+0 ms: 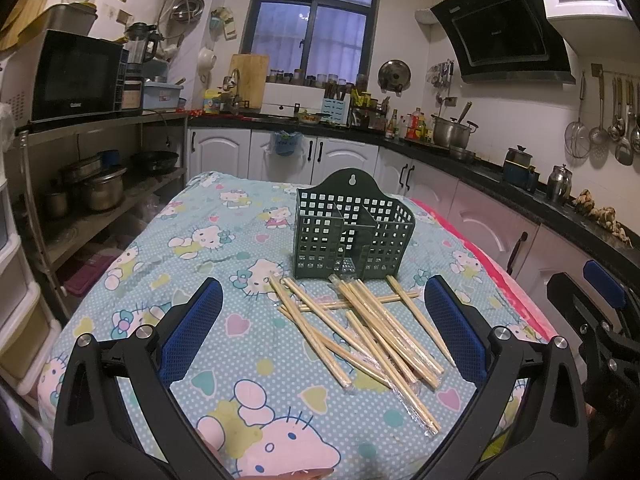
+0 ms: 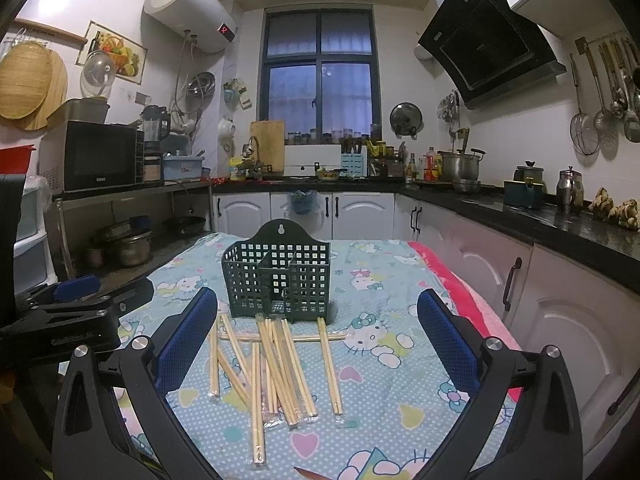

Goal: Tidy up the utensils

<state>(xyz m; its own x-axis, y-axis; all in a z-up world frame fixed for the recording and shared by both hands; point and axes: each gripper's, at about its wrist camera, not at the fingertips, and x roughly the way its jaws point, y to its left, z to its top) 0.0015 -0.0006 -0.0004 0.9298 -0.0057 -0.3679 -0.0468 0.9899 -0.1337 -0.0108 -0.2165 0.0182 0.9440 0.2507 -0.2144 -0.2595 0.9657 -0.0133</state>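
- On the bench (image 1: 224, 216) under a cartoon-cat cloth (image 2: 372, 280): dark green utensil holder (image 1: 352, 232), upright, lattice walls, inner dividers forming several compartments, no utensils visible inside, hanging tab with keyhole at its back.
- Just in front of the holder: chopsticks (image 1: 372, 328), pale wood, many in clear sleeves, scattered in a loose crossing heap flat on the cloth, the nearest ends touching or almost touching the holder's base; in the right wrist view the same heap (image 2: 276, 364) fans out from the holder (image 2: 280, 280) toward the camera.
- On the near side of the holder, above the heap: left tongs (image 1: 322, 316), spread wide, blue pads (image 1: 192, 328) well apart either side of the chopsticks, gripping nothing.
- Also on the holder's near side: right tongs (image 2: 318, 328), likewise spread wide, blue pads (image 2: 444, 332) flanking the heap, holding nothing.
- Beyond the holder: white cabinets (image 2: 360, 212), dark window (image 2: 320, 68).
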